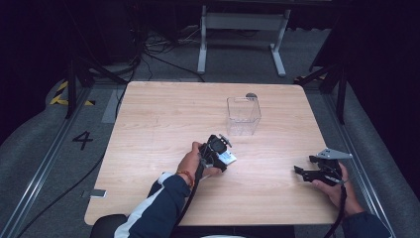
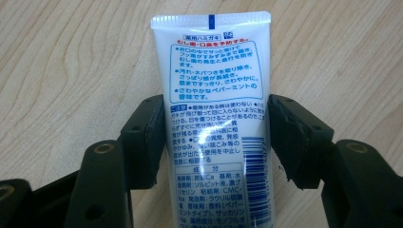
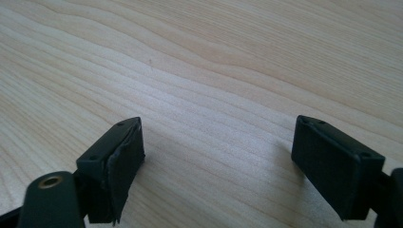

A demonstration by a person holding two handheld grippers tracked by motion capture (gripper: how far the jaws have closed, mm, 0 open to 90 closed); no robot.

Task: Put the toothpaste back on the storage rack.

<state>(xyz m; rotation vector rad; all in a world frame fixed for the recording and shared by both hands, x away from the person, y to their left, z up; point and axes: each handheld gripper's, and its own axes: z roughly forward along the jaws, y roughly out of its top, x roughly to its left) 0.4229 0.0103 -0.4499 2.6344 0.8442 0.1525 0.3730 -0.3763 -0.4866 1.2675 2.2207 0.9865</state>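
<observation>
Wooden table (image 1: 163,114): left tool (image 2: 216,137) pinches a white tube (image 2: 216,95) (printed side up), right tool (image 3: 216,156) gapes wide.

High view: table (image 1: 163,114) evenly lit from above, surroundings near-black, slightly soft. Left gripper view: sharp, small glare patch on tube (image 2: 216,95). Right gripper view: bright woodgrain, near black jaws blurred, soft shadows beneath.
</observation>
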